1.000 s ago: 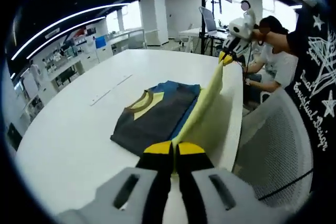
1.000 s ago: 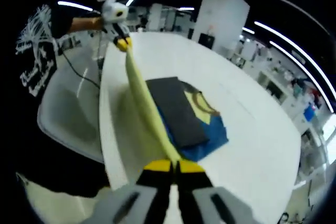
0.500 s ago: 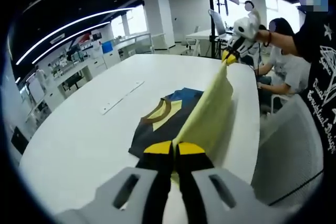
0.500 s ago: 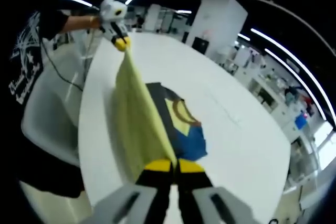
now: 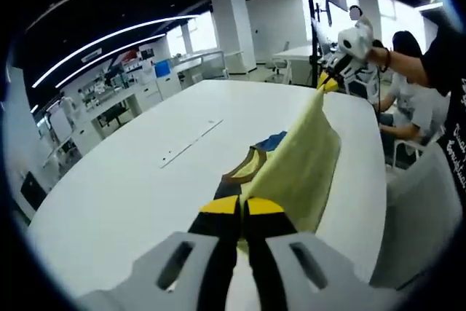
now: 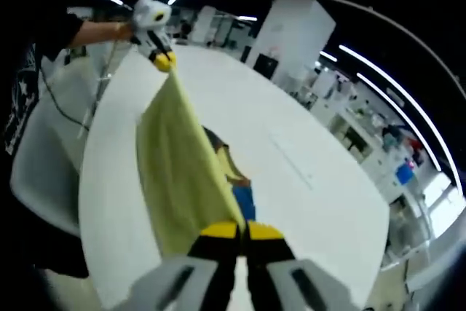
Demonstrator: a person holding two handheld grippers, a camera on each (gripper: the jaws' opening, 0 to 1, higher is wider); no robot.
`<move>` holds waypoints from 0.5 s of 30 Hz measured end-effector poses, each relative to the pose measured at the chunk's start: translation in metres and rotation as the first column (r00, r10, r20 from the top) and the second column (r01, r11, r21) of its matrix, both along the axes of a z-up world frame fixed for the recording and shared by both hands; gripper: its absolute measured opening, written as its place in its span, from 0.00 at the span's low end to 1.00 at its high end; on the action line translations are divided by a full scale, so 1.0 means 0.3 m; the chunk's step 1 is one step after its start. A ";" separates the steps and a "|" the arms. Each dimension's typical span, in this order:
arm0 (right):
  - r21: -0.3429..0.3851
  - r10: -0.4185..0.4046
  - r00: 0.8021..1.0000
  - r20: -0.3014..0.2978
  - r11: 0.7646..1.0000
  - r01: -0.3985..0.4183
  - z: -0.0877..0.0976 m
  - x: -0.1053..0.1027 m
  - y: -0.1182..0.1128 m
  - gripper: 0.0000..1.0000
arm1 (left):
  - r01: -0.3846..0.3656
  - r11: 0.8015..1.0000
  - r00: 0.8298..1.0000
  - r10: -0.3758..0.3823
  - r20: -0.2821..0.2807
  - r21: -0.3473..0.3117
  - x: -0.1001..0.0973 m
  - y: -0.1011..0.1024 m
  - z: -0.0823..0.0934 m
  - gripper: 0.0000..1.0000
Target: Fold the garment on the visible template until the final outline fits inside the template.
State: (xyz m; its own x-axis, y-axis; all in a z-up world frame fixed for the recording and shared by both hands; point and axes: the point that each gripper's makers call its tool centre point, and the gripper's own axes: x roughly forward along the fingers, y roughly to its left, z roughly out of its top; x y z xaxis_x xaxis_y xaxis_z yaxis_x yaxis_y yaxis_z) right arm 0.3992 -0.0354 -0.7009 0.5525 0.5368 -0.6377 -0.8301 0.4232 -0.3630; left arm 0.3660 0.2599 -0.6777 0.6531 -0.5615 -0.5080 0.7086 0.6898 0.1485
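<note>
Both grippers are pinched shut on the same yellow panel [image 5: 302, 154] of the garment: the left gripper [image 5: 242, 209] clamps one corner and the right gripper [image 6: 241, 231] the other, so the cloth stretches between them as a raised sheet. Each tool also shows at the far end of the panel in the other's view.

Over the last second the panel has gone from a narrow taut strip to a broad sheet, lifted higher and swung across over the rest of the garment [image 6: 237, 183], which lies folded on the white table [image 5: 124, 187]. Most of its dark and blue body is now hidden behind the yellow cloth. That reads as a fold in mid-carry: the flap looks on its way over the body, though it has not been laid down yet.

I cannot make out a template outline on the table, so whether the fold fits it is unclear. Beyond the garment lies a thin pale strip [image 5: 191, 140] on the tabletop. Beside the table's near edge stands a white chair [image 5: 419, 223], and a seated person [image 5: 408, 96] is behind the raised panel. Neither looks to be in the way.
</note>
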 end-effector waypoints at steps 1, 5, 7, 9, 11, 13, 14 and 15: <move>-0.010 -0.001 1.000 0.006 1.000 0.002 -0.003 0.010 -0.001 0.00 | -0.003 1.000 1.000 0.003 -0.001 -0.002 0.011 0.000 -0.003 0.00; -0.026 -0.014 1.000 0.009 1.000 0.014 -0.021 0.060 0.006 0.00 | -0.013 1.000 1.000 0.013 -0.011 0.010 0.060 0.008 -0.033 0.00; -0.042 -0.020 1.000 0.019 0.999 0.021 -0.031 0.086 0.006 0.00 | -0.025 1.000 1.000 0.025 -0.016 0.004 0.088 0.021 -0.046 0.00; -0.042 -0.031 0.999 0.015 0.999 0.031 -0.042 0.114 0.010 0.00 | -0.036 0.999 0.999 0.036 -0.025 -0.002 0.108 0.026 -0.059 0.00; -0.045 -0.034 0.999 0.010 0.998 0.034 -0.053 0.131 0.018 0.00 | -0.051 0.999 0.998 0.051 -0.039 -0.003 0.136 0.038 -0.081 0.00; -0.071 -0.036 0.999 0.008 0.997 0.036 -0.070 0.153 0.017 0.00 | -0.071 0.997 0.995 0.070 -0.065 -0.011 0.163 0.046 -0.108 0.00; -0.084 -0.031 0.999 0.011 0.996 0.031 -0.078 0.162 0.020 0.00 | -0.073 0.997 0.995 0.072 -0.072 -0.014 0.184 0.049 -0.123 0.00; -0.091 -0.034 0.999 0.009 0.995 0.035 -0.087 0.173 0.023 0.00 | -0.073 0.997 0.994 0.072 -0.078 -0.012 0.194 0.050 -0.135 0.00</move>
